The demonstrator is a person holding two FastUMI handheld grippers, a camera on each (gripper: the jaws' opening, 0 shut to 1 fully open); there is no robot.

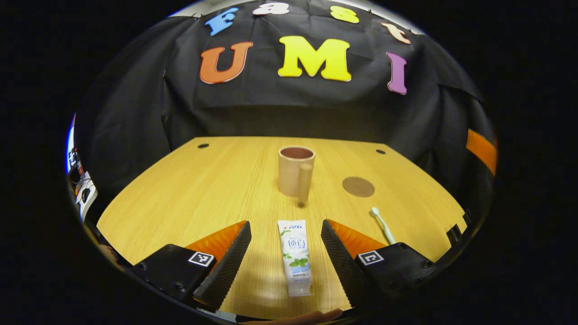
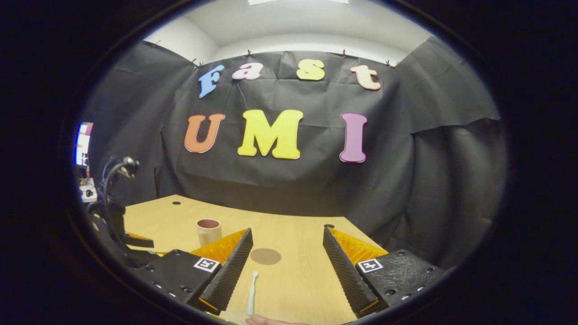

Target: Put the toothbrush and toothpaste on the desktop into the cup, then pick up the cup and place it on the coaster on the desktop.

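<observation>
A white toothpaste tube (image 1: 295,257) lies lengthwise on the wooden desktop (image 1: 203,189), between the fingers of my open left gripper (image 1: 286,234), untouched. Beyond it stands a tan cup (image 1: 295,170), upright, handle toward me. A round brown coaster (image 1: 358,186) lies to the cup's right. A white toothbrush (image 1: 383,224) lies right of the tube. In the right gripper view, my right gripper (image 2: 286,241) hangs open above the desktop (image 2: 298,280); the toothbrush (image 2: 251,293) lies below between its fingers, near the left one. The coaster (image 2: 265,256) and cup (image 2: 208,231) sit farther off.
The other gripper (image 2: 117,225) with its cable shows at the left edge of the right gripper view. Small holes (image 1: 203,146) mark the desktop's far corners. Black cloth wall rises behind the desk. A fingertip (image 2: 266,321) shows at the bottom edge.
</observation>
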